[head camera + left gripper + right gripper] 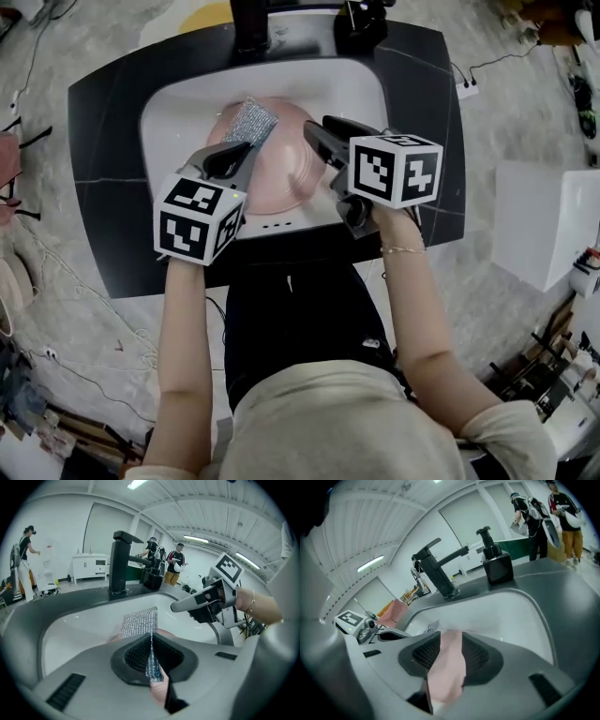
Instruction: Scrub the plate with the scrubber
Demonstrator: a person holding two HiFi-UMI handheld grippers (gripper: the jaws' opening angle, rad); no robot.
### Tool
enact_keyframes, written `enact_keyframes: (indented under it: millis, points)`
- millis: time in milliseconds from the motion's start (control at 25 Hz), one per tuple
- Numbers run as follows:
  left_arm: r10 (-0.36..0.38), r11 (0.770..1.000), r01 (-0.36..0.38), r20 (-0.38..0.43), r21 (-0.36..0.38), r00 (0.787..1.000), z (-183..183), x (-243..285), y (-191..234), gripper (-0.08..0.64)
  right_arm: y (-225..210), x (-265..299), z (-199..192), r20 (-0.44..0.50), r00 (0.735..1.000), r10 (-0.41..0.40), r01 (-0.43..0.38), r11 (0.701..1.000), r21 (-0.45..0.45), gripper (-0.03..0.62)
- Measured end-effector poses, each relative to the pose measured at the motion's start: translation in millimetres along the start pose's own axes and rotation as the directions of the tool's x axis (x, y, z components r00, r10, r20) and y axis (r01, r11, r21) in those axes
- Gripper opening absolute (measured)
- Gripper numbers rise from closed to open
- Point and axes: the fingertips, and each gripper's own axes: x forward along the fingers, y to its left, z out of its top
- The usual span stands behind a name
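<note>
A pink plate (292, 161) sits tilted in the white sink (169, 117). My left gripper (234, 150) is shut on a silver mesh scrubber (251, 120), which lies against the plate's upper left part. In the left gripper view the scrubber (140, 623) sticks out flat beyond the left gripper (151, 641), pinched thin between its pads. My right gripper (316, 139) is at the plate's right rim. In the right gripper view the plate (447, 667) fills the gap between the pads of the right gripper (451, 644), touching both.
A black faucet (248, 28) and a black soap dispenser (361, 23) stand on the dark counter (103, 187) behind the basin. A white box (544, 220) stands on the floor to the right. Cables lie on the floor at left. Several people stand far behind.
</note>
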Motion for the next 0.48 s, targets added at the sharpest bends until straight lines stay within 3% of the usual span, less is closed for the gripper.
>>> enact_keyframes:
  millis: [160,480]
  points:
    - [0.001,1.000,0.000,0.065,-0.017,0.998,14.7,-26.3,-6.3,0.035,24.6,-17.7,6.7,0.049,0.997,0.051,-0.051,0.999,-0.004,0.014]
    - [0.007,0.996,0.006,0.158,-0.084,0.987,25.2,-68.4,-25.5,0.034,73.7,-54.9,9.0,0.103,0.961,0.256,-0.254,0.967,-0.038,0.008]
